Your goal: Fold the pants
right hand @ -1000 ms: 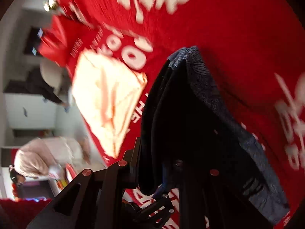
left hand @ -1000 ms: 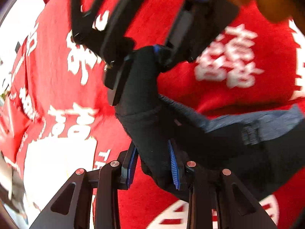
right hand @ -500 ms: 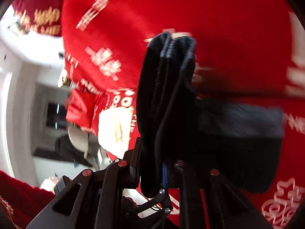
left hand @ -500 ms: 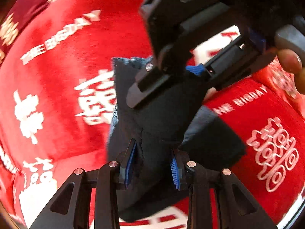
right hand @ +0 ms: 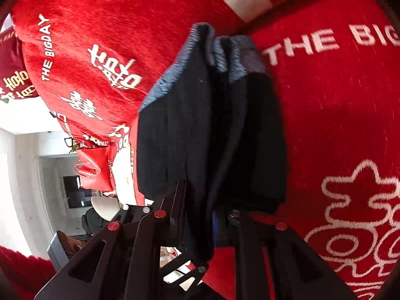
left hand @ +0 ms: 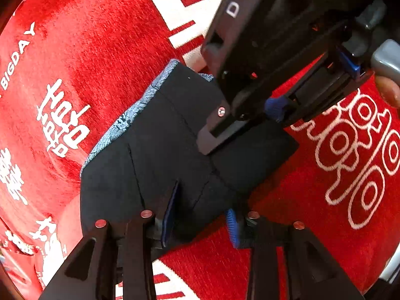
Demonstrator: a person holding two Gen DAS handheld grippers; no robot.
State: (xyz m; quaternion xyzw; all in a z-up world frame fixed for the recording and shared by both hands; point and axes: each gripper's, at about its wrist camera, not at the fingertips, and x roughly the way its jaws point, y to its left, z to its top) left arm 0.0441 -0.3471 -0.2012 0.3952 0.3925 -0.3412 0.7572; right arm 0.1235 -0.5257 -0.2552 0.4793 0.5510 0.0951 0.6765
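The dark navy pants (left hand: 160, 155), folded into a thick bundle with a blue patterned lining at the edge, lie against the red cloth (left hand: 82, 50). My left gripper (left hand: 200, 220) has its blue pads on either side of the bundle's near corner and is shut on it. My right gripper (left hand: 250, 125) comes in from the upper right of the left wrist view and clamps the far edge. In the right wrist view the pants (right hand: 212, 130) hang as stacked folds between the jaws of the right gripper (right hand: 200, 215), shut on them.
The red cloth (right hand: 337, 115) with white lettering and symbols covers the whole surface. Past its left edge in the right wrist view a room shows, with a red bag (right hand: 95, 170) and a chair (right hand: 105, 207).
Both grippers have carried the bundle down and closer to the red cloth. The bundle now spreads flatter and the cloth's print fills more of both views.
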